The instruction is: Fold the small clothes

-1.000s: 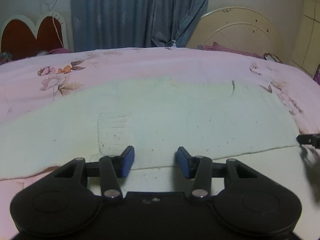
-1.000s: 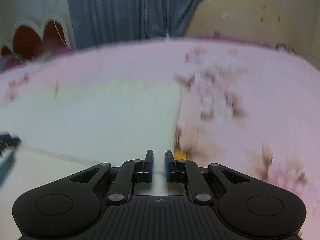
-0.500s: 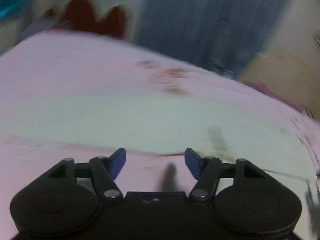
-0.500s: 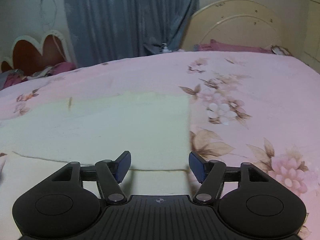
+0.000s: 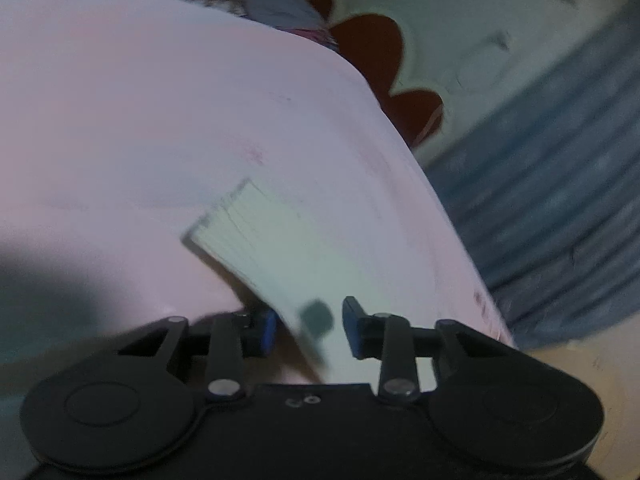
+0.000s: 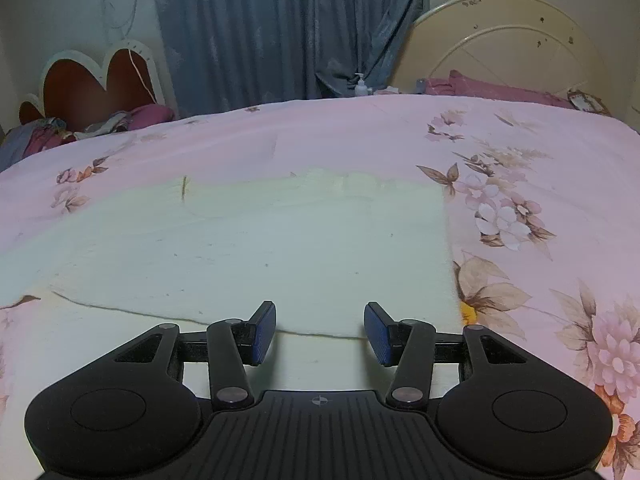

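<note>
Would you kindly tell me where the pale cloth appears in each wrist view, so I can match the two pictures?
Left wrist: the cloth runs blurred and tilted from centre down between the open jaws of the left gripper.
Right wrist: the cloth lies flat across the centre-left, its near fold edge just beyond the right gripper.
Shared landmark: the heart-shaped headboard.

Left wrist view heavily motion-blurred and tilted; right wrist view sharp, dimly and evenly lit, edges bowed by fisheye.
</note>
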### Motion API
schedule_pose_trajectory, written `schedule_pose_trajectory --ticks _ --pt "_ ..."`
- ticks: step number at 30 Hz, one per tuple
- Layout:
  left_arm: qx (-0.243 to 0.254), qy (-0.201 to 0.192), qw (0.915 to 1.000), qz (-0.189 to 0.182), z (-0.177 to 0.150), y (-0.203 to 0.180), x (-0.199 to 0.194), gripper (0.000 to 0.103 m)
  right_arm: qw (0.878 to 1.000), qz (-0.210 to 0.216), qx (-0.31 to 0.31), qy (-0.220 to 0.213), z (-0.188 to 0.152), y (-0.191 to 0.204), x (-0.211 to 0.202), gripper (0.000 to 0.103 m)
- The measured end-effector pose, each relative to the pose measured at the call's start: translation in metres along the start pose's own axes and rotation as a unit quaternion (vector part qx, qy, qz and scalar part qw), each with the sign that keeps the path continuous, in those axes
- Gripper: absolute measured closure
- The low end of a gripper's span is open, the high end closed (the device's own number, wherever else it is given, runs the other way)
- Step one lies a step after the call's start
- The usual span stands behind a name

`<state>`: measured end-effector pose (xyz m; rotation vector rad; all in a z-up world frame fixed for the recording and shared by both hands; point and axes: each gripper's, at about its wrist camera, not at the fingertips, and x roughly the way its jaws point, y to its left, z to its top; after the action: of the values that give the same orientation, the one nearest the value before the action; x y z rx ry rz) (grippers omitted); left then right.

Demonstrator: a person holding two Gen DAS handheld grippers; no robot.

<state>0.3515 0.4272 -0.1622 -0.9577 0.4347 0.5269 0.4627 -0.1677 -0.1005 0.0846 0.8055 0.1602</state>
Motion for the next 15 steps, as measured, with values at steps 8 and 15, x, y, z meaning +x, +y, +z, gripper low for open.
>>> schedule_pose_trajectory --ticks 8,15 --pt "0.065 -0.006 0.9972 -0.035 -0.004 -0.059 0.011 0.1 1.0 -0.008 0.009 -0.003 0.003 -0.006 -0.001 0.053" --pt "0.237 0.064 0.96 -0.135 -0.084 -0.203 0.033 0.1 0.999 -0.012 0.033 -0.011 0.003 -0.018 -0.007 0.053"
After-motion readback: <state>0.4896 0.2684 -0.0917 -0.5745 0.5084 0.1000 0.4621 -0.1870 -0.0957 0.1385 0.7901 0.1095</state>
